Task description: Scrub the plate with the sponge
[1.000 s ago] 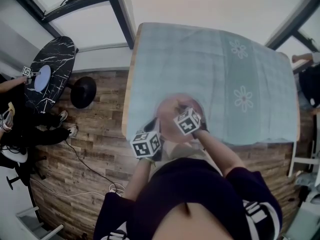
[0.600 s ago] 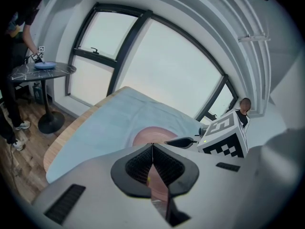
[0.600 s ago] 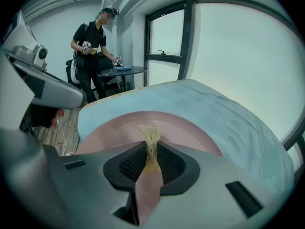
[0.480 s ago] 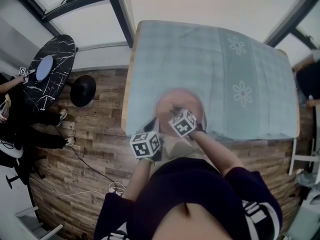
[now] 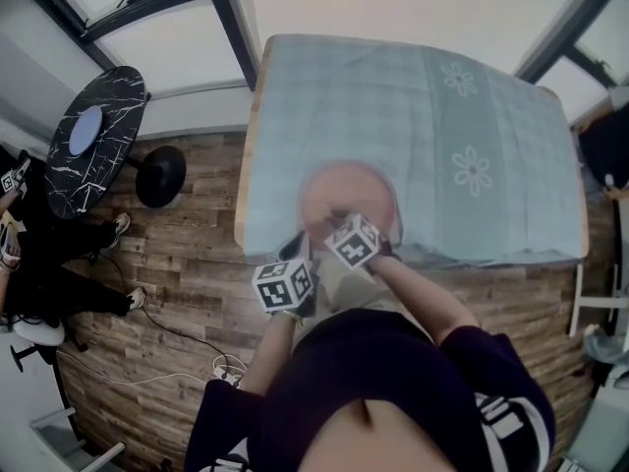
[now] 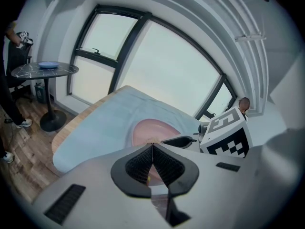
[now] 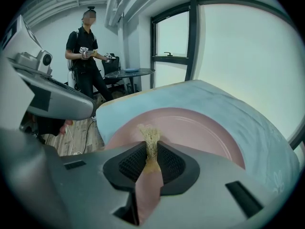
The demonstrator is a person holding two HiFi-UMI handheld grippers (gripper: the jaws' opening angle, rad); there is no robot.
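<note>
Left tongs (image 6: 152,145) clamp the pink plate (image 6: 153,127) by its rim on blue tablecloth (image 6: 97,125)

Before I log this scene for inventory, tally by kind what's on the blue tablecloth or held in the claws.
Plate, pink: 1
Sponge, in right claw: 1
Total: 2

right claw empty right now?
No, the right claw is shut on a yellowish sponge that sticks out over the pink plate.
</note>
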